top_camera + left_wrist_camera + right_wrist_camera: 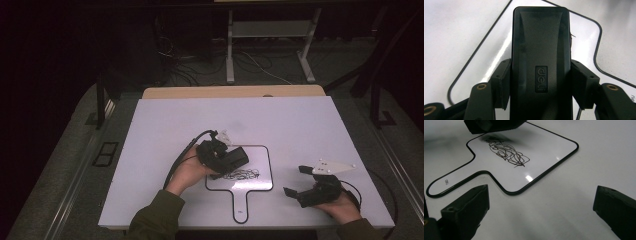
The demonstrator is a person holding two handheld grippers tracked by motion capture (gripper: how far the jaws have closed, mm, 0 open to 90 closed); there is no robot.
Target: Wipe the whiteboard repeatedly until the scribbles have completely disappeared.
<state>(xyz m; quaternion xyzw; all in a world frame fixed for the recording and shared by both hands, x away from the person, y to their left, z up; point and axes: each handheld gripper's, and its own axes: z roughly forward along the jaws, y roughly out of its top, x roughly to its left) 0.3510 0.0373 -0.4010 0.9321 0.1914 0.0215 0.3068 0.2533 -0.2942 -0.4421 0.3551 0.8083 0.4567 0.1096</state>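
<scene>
Left gripper view looks right down a black eraser (540, 65) squeezed tight between the two jaws of the left gripper (540, 85), and you can read a little raised "deli" label on it. The high view is too far off for that label, but it shows the eraser (233, 158) hanging over the small whiteboard (262, 170) with a handle, on the white table (165, 125). Right gripper view shows the scribble (506, 152) up close. The right gripper (541, 205) has its jaws spread wide with nothing in them.
</scene>
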